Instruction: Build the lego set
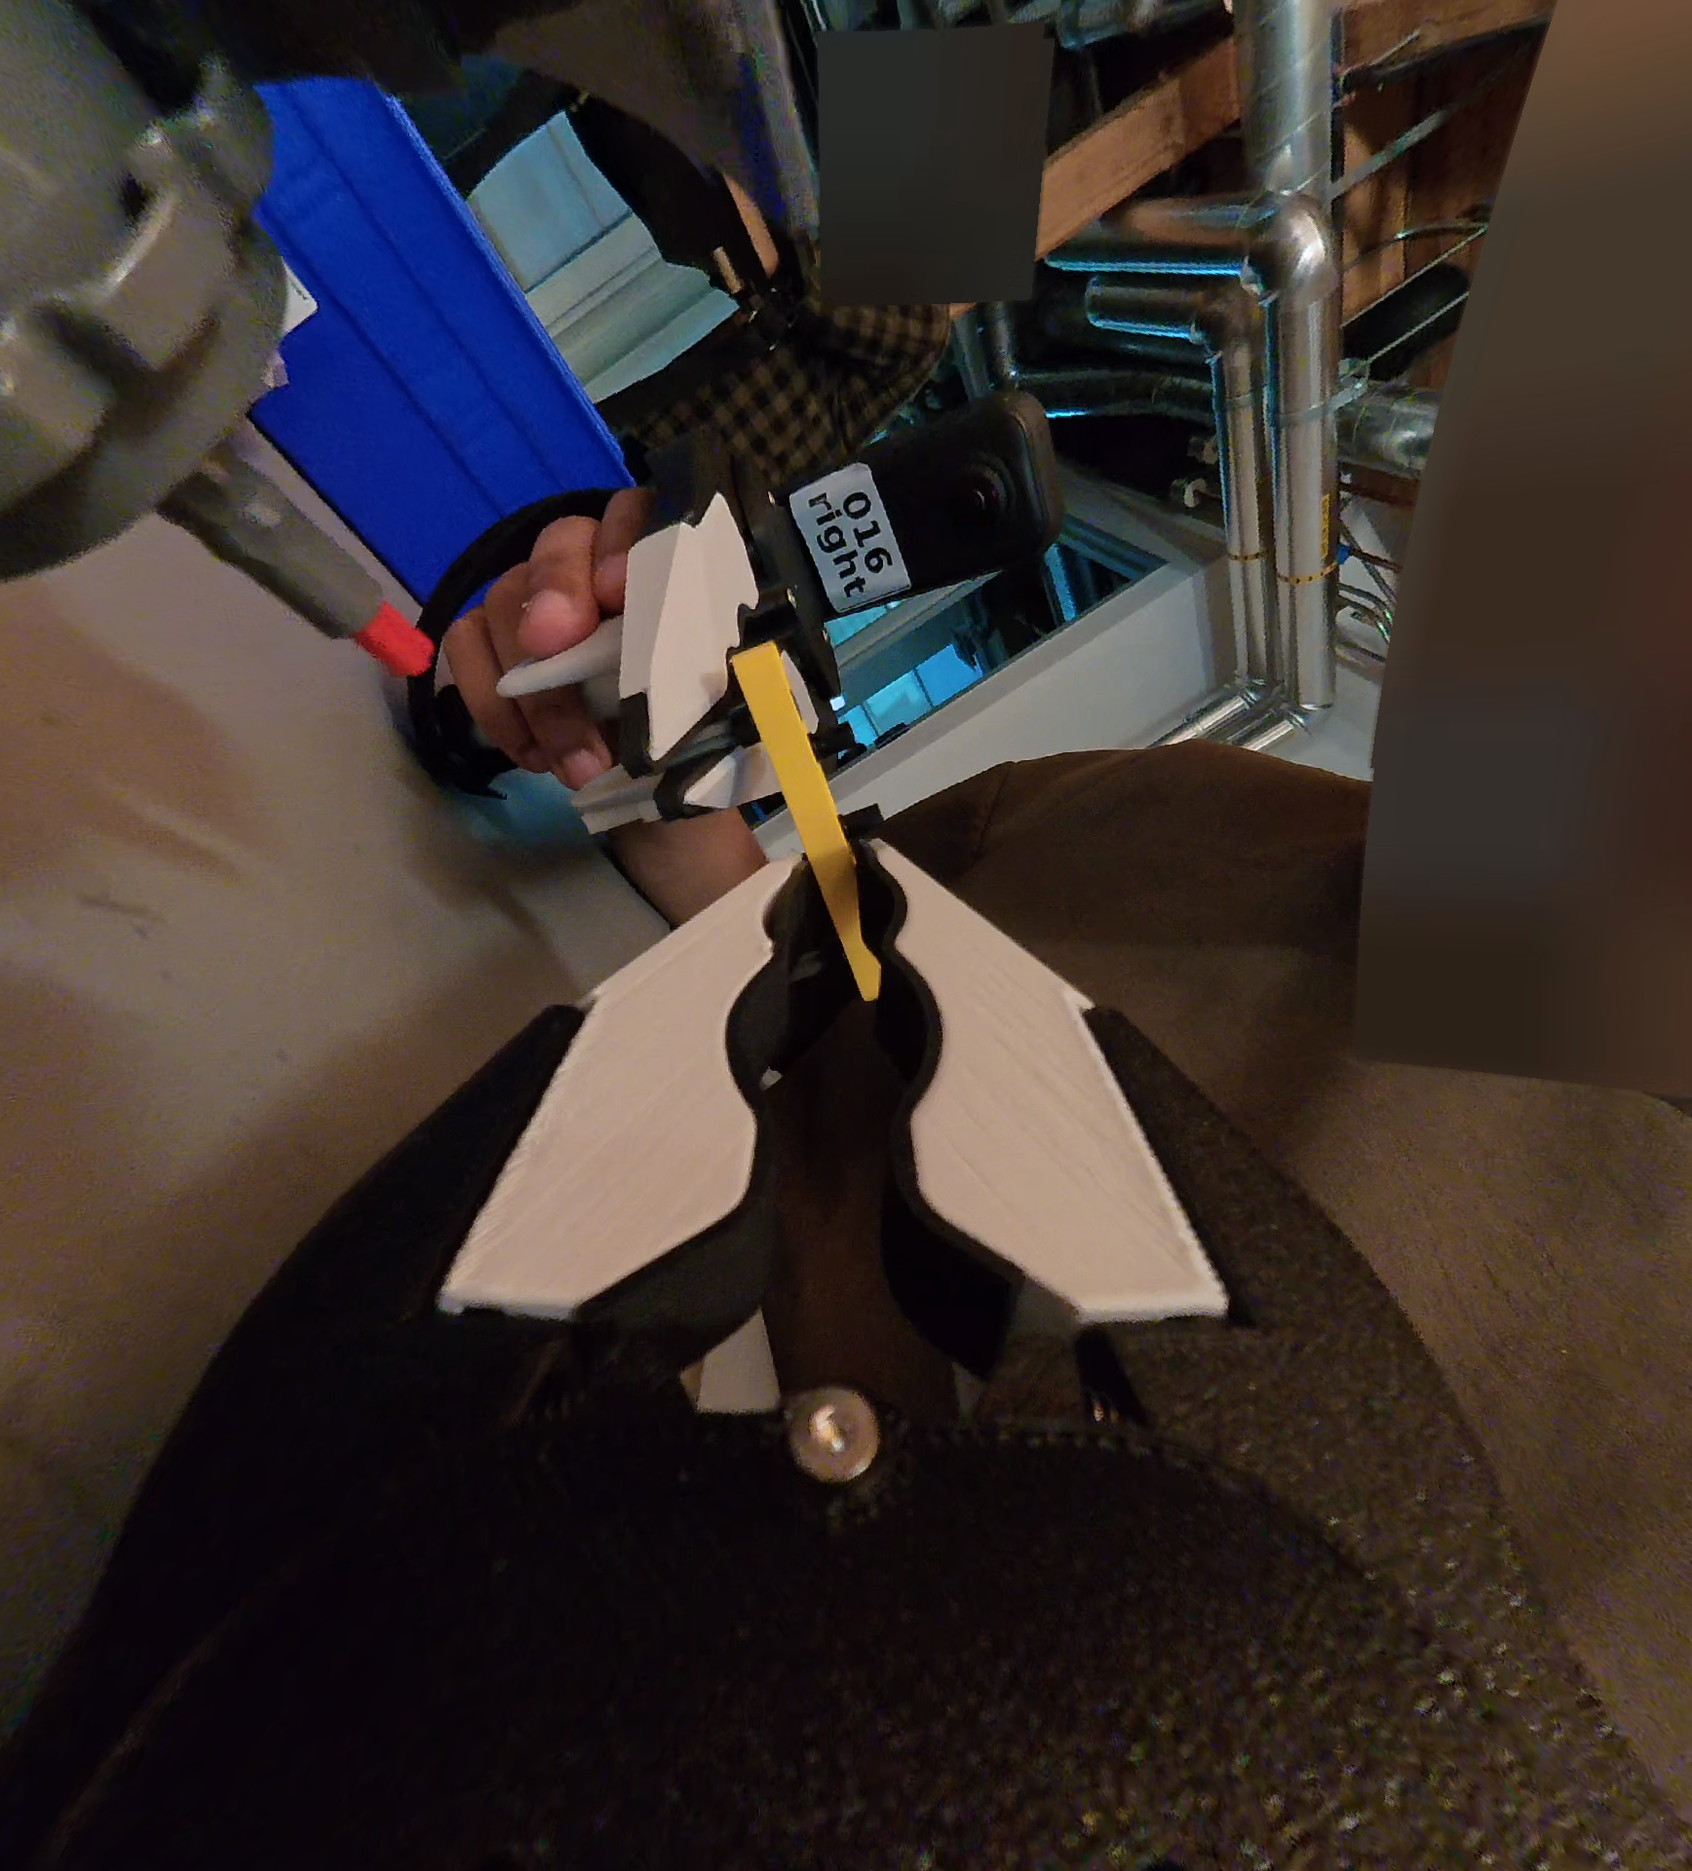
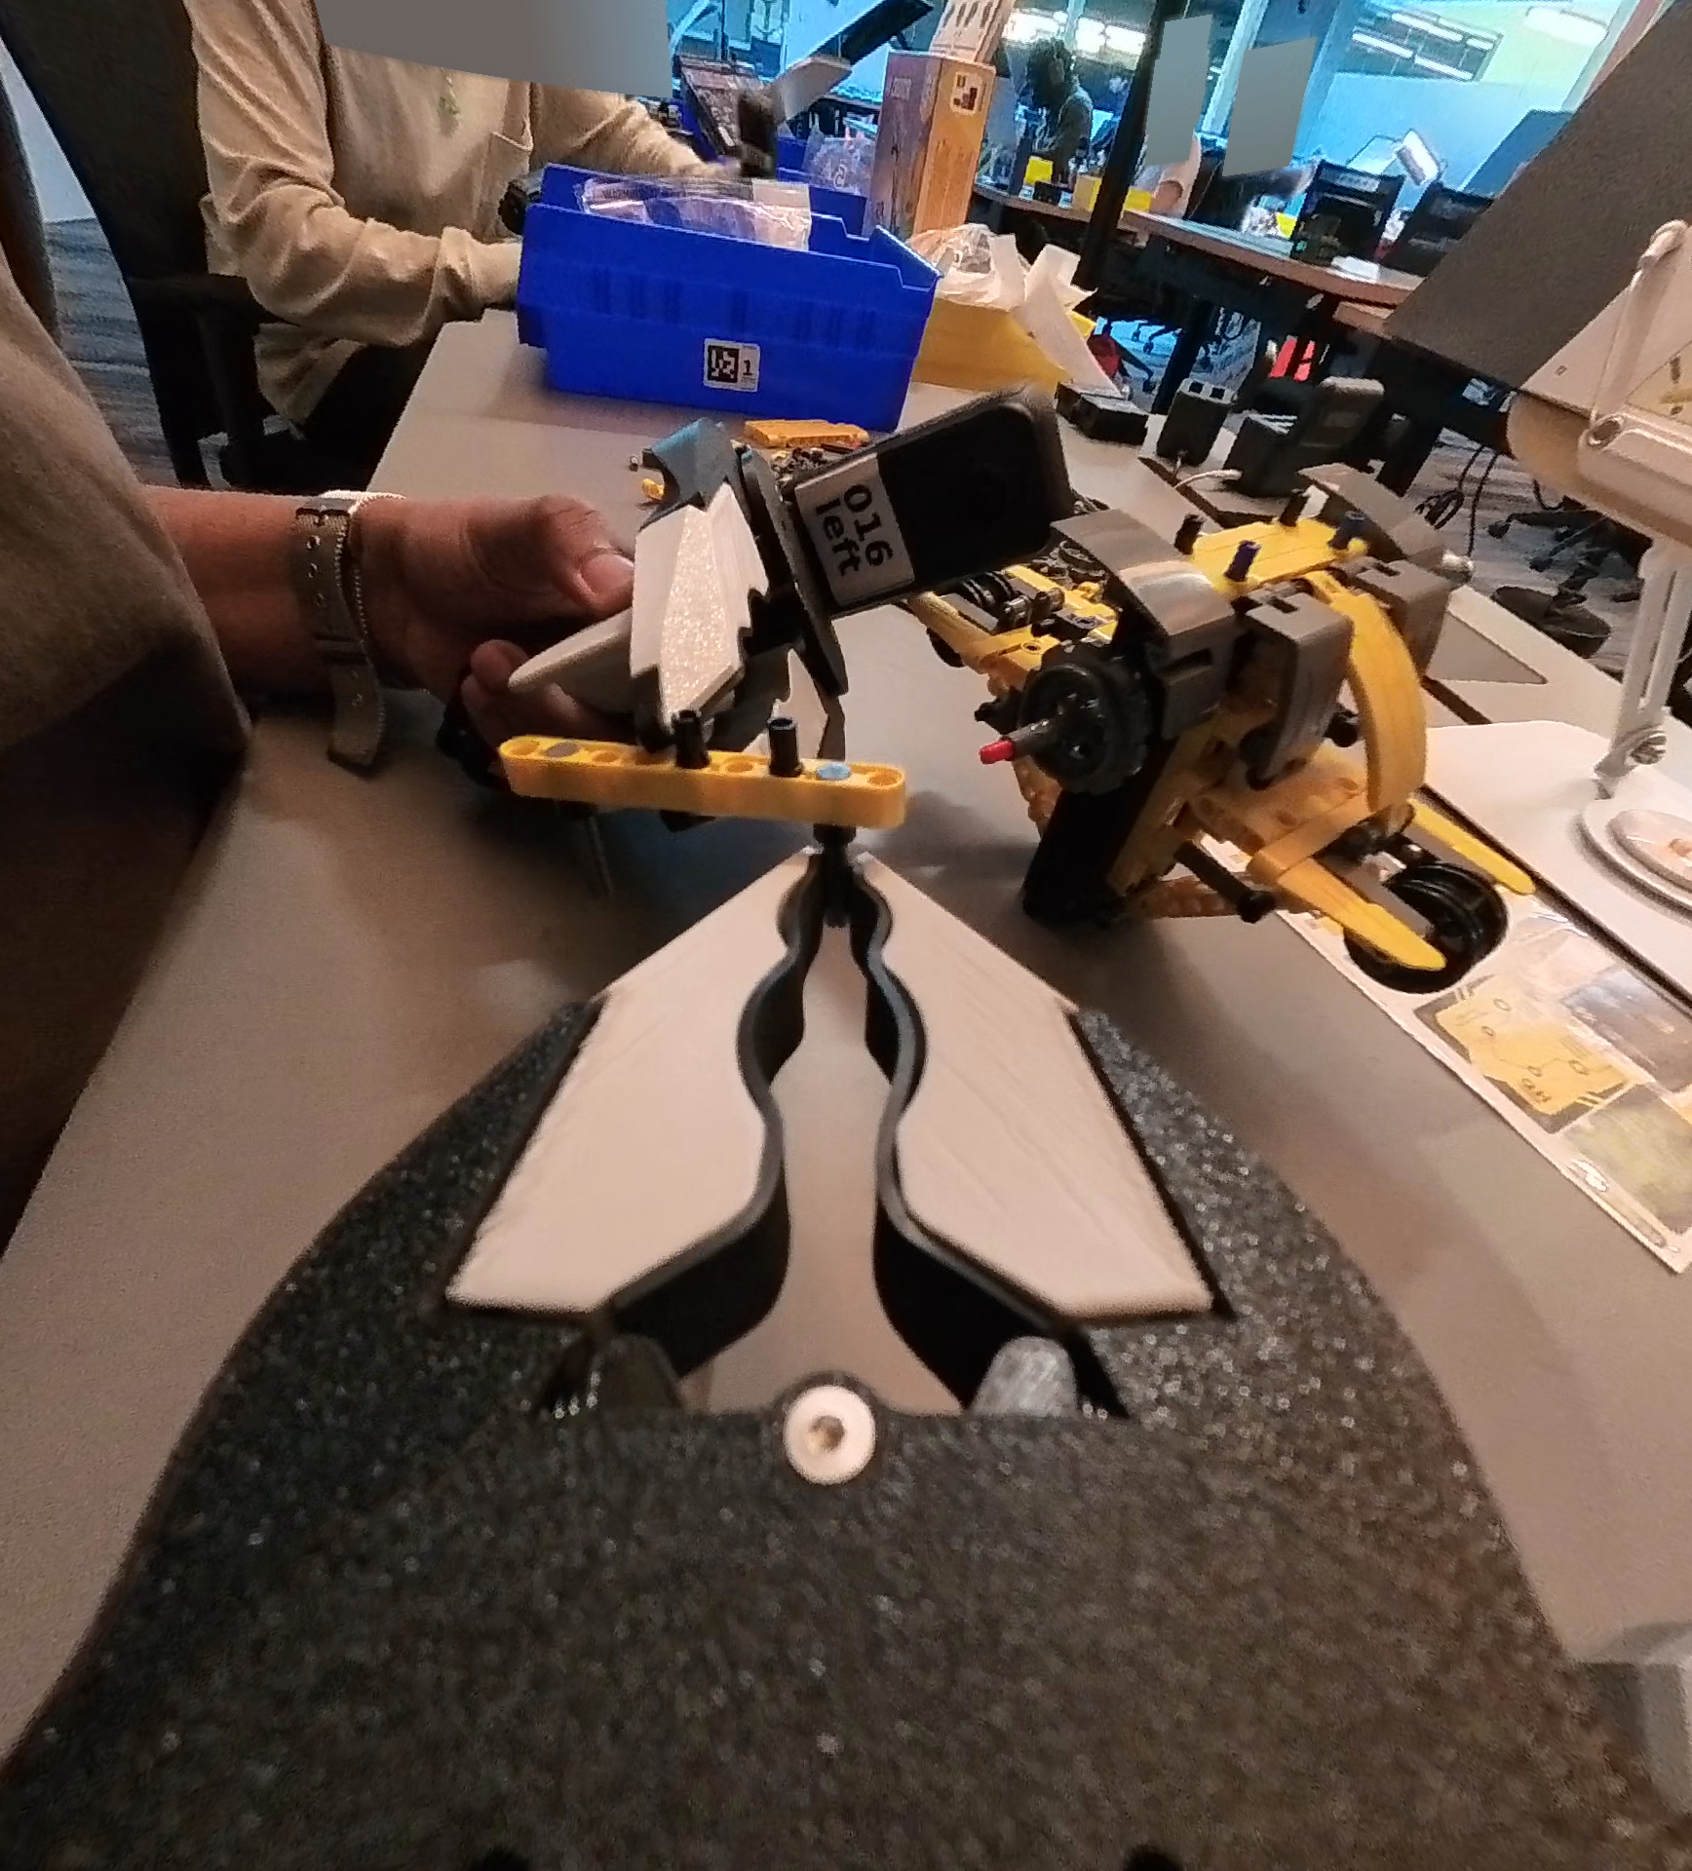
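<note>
My left gripper (image 1: 830, 871) is shut on a long yellow holed beam (image 1: 801, 769), seen edge-on between its fingertips. In the right wrist view the beam (image 2: 619, 775) lies level above the grey table (image 2: 366, 1012), held by the left gripper (image 2: 685, 734). Two black pins (image 2: 781, 739) stand up from the beam's top. My right gripper (image 2: 834, 881) is shut on a small black pin (image 2: 834, 845) that touches the beam's underside near its right end. The right gripper also shows in the left wrist view (image 1: 720, 709), at the beam's far end.
A yellow and grey brick vehicle model (image 2: 1227, 688) with a red-tipped axle (image 2: 996, 751) stands just right of the beam; it looms at the top left in the left wrist view (image 1: 62, 283). A blue bin (image 2: 720, 304), an open booklet (image 2: 1581, 1073), a booklet stand (image 2: 1682, 354) and a seated person (image 2: 366, 202) are around. One gripper's finger ends stand about 4 centimeters off the other's.
</note>
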The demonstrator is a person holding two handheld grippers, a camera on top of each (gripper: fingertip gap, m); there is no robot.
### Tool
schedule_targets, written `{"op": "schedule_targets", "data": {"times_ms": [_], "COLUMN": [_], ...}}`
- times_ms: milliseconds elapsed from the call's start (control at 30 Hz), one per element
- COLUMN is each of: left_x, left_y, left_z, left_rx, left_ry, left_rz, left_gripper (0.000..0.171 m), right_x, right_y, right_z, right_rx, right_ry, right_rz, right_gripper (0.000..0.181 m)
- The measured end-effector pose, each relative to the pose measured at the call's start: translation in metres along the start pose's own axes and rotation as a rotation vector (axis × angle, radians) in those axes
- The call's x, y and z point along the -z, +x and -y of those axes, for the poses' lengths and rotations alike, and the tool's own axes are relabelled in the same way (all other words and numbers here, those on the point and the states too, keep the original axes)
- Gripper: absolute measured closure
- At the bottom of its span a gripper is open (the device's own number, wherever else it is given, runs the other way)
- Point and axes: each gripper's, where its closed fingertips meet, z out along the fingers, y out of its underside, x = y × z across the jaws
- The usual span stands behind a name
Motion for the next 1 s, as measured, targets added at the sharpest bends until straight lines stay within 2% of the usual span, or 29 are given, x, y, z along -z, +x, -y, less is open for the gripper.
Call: {"op": "schedule_targets", "data": {"times_ms": [67,167,300,467,1000], "left_x": [0.000,0.000,0.001,0.004,0.003], "left_y": [-0.001,-0.008,-0.008,-0.007,-0.018], "left_z": [0.000,0.000,0.004,0.008,0.005], "left_rx": [-0.001,-0.029,-0.071,-0.087,-0.146], "left_ry": [0.000,-0.003,0.013,0.037,0.005], "left_rz": [0.008,0.066,0.097,0.101,0.200], "left_gripper": [0.165,0.153,0.148,0.146,0.143], "right_x": [0.000,0.000,0.000,0.002,0.003], "right_y": [0.000,0.001,0.002,0.006,0.014], "right_z": [0.000,0.000,-0.001,-0.002,-0.005], "right_rx": [-0.002,-0.007,-0.024,-0.039,-0.061], "right_ry": [-0.001,0.002,0.003,-0.002,-0.016], "right_rz": [0.000,0.001,0.002,-0.011,-0.042], "right_gripper": [0.178,0.179,0.179,0.179,0.179]}}
